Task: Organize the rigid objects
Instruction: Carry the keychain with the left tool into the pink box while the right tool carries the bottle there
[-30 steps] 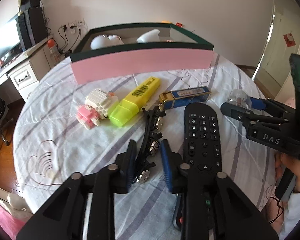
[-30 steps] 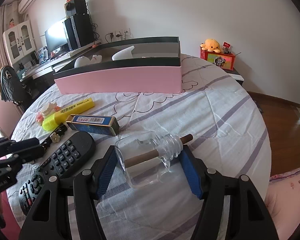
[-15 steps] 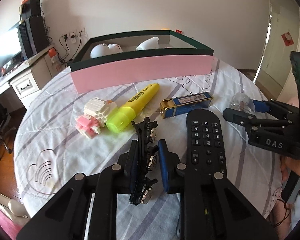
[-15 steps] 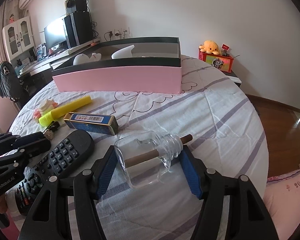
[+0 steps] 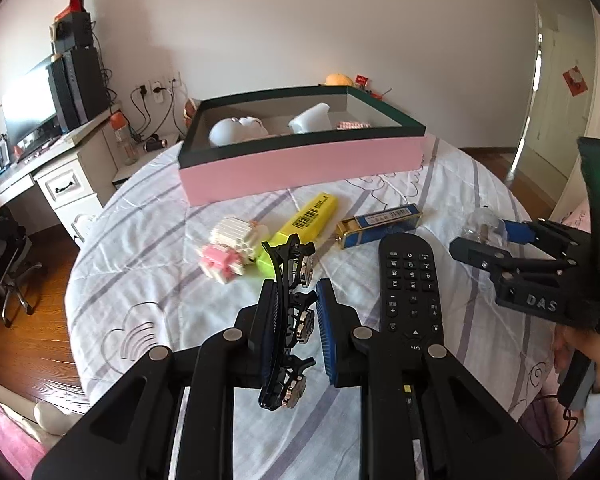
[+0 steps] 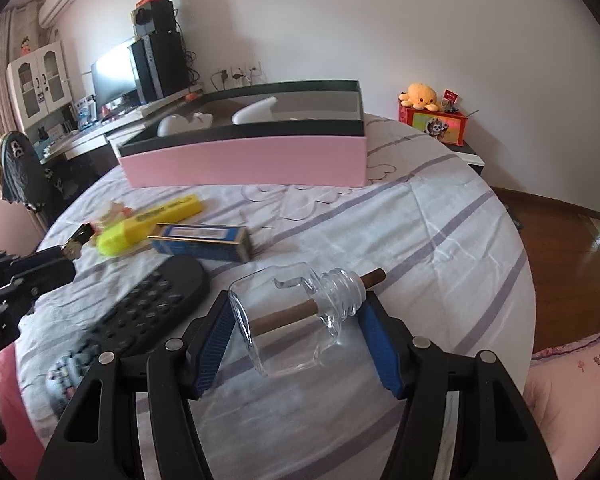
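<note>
Striped quilt (image 6: 440, 240); clamped glass bottle (image 6: 296, 316).

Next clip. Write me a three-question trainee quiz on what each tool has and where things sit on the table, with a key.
1. True or false: the left tool is shut on the black hair clip.
2. Multiple choice: what runs through the neck of the glass bottle between the right tool's pads? A) a brown stick B) a yellow highlighter C) a blue box
3. Fill in: on the table, the blue box lies between the black remote and the pink ____.

Key
1. True.
2. A: the brown stick pokes out of the bottle's mouth.
3. Storage box.
</note>
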